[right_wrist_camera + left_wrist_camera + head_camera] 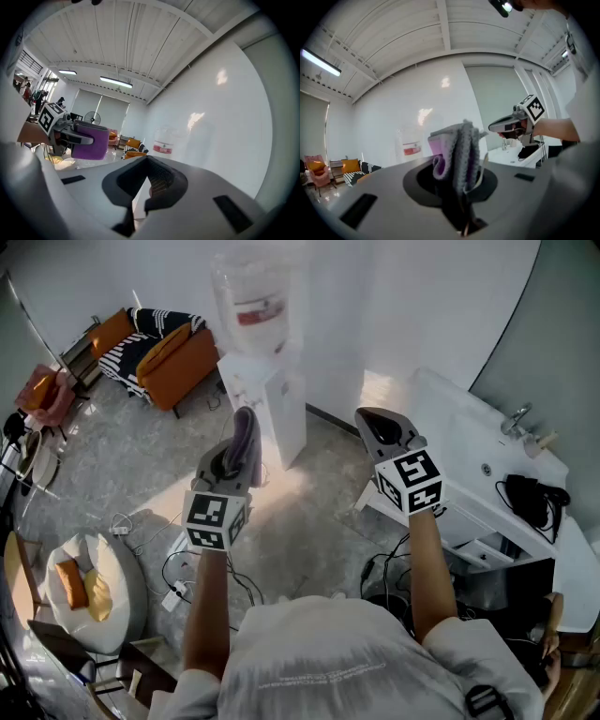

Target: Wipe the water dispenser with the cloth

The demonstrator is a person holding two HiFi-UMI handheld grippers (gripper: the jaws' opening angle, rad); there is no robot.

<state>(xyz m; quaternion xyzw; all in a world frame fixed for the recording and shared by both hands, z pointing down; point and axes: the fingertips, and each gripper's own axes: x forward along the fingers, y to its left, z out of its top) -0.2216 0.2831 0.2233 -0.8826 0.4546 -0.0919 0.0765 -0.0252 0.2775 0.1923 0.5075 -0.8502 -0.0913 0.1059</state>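
The water dispenser [274, 399] is white with a clear bottle [253, 296] on top, and it stands against the far wall. My left gripper [239, 442] is held up in front of it, a short way off, shut on a folded grey and purple cloth [248, 423]. In the left gripper view the cloth [454, 145] stands upright out of the jaws. My right gripper [373, 423] is raised to the dispenser's right, shut with nothing in it. The right gripper view shows the bottle [164, 143] ahead and the cloth [91, 143] at the left.
An orange sofa [159, 348] stands at the back left. A white counter [469, 442] with a faucet [517, 418] runs along the right. At the lower left is a round chair [117, 568] with cushions, and cables [178, 568] lie on the floor.
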